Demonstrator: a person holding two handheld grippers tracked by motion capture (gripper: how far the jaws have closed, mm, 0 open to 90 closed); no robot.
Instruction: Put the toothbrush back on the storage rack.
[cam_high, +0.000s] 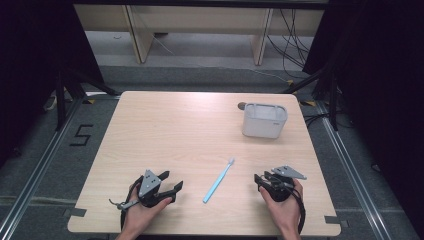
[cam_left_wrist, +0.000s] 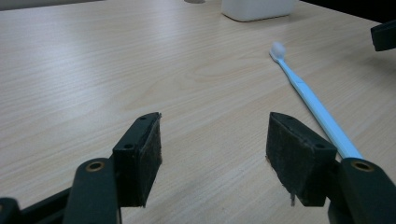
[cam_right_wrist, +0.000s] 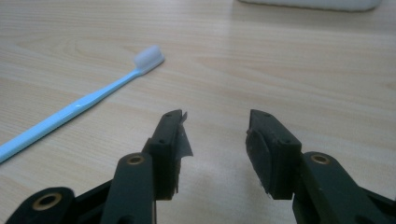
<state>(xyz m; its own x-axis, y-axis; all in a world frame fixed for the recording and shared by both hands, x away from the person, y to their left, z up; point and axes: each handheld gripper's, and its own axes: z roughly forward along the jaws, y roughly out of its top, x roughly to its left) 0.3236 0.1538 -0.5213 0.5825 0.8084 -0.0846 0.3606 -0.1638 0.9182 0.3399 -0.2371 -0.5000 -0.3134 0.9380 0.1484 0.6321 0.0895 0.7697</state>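
Pale wood-grain tabletop (cam_high: 190, 130) stands on grey carpet, with black drapes at both sides and wooden furniture legs and cables behind. A light-blue plastic toothbrush with a white bristle head (cam_high: 218, 180) lies flat near the front edge, its head toward one o'clock and its handle end toward seven o'clock. It sits between the left gripper (cam_high: 170, 186), at about eight o'clock on the table, and the right gripper (cam_high: 259, 181), at about five o'clock. Both rest low by the front edge with jaws parted and nothing between the pads; neither touches the brush.

By my reading, the work is at its opening: the brush is not yet picked up. The next move calls for one gripper, probably the right, to swing across the handle, straddle it and close on the thin shaft low against the wood.

A white rectangular plastic container (cam_high: 264, 120) stands at one o'clock, well apart, with a small dark round object (cam_high: 241, 105) just behind it. Nothing lies in the path to the brush.
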